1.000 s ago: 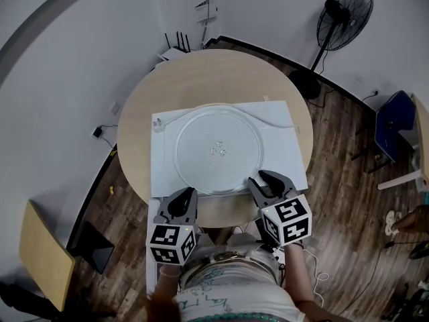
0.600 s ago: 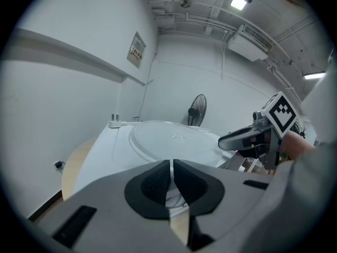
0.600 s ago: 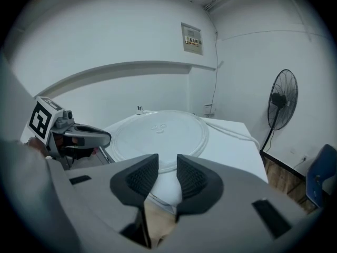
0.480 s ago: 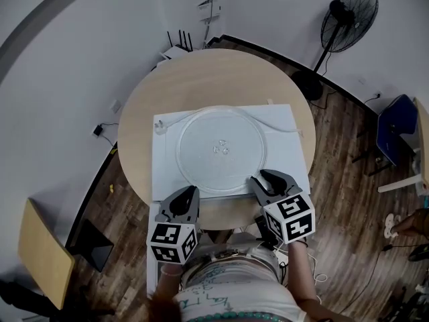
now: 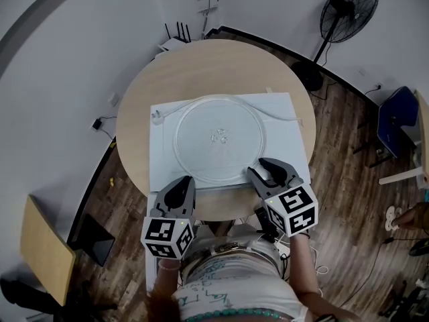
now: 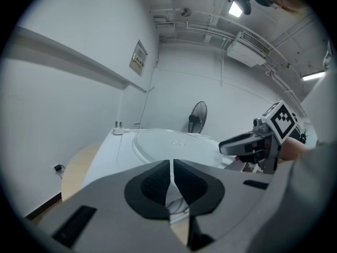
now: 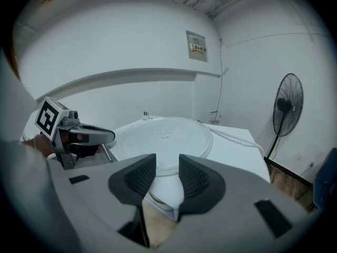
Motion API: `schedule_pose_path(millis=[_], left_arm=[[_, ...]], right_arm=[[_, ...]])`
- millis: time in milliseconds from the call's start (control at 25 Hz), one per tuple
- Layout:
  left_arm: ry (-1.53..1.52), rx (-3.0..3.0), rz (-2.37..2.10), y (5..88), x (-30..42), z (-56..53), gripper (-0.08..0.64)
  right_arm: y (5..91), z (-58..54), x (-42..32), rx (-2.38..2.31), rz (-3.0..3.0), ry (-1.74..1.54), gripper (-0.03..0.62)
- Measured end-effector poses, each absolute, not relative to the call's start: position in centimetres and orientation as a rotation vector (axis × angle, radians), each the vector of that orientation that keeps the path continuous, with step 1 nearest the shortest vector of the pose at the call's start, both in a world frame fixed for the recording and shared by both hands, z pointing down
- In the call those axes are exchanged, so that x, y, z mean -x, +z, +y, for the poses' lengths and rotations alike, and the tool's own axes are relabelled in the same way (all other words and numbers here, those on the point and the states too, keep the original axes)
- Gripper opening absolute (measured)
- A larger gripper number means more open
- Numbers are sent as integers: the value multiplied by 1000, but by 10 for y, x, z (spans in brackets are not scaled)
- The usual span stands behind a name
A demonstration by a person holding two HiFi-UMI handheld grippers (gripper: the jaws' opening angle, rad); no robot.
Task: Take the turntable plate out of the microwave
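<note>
A round clear glass turntable plate (image 5: 220, 139) lies flat on top of the white microwave (image 5: 164, 163), which stands on a round wooden table (image 5: 201, 66). My left gripper (image 5: 182, 183) hovers at the microwave's near left edge, shut and empty, its pads (image 6: 158, 181) together. At the near right edge, just short of the plate's rim, is my right gripper (image 5: 263, 168). It is open; its jaws have just been opening, with nothing between them. The plate (image 7: 163, 136) lies beyond the right gripper (image 7: 167, 165). From the left gripper (image 6: 171, 165) the plate (image 6: 174, 141) shows ahead.
A white power cord (image 5: 281, 116) and its plug (image 5: 157, 116) lie along the microwave's far edge. A standing fan (image 5: 345, 9) is at the back right, a blue chair (image 5: 395, 123) at the right, a wooden chair (image 5: 43, 247) at the lower left.
The right gripper's jaws stand a little wider apart than before. Both grippers have stayed near the microwave's front edge, and the plate has not moved.
</note>
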State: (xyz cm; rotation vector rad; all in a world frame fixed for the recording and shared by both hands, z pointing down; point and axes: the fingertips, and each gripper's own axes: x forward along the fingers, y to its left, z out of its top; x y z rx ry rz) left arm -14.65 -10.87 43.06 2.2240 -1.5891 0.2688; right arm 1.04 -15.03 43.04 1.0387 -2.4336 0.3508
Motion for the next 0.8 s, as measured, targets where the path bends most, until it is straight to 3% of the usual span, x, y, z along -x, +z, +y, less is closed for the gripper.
schedule_pose_path(millis=[600, 800], left_arm=[[265, -2255, -1529, 436, 119, -89, 29], [257, -2277, -1510, 437, 106, -80, 29]], right_arm=[[430, -126, 3, -955, -2491, 209, 71], [430, -110, 9, -890, -2557, 173, 21]])
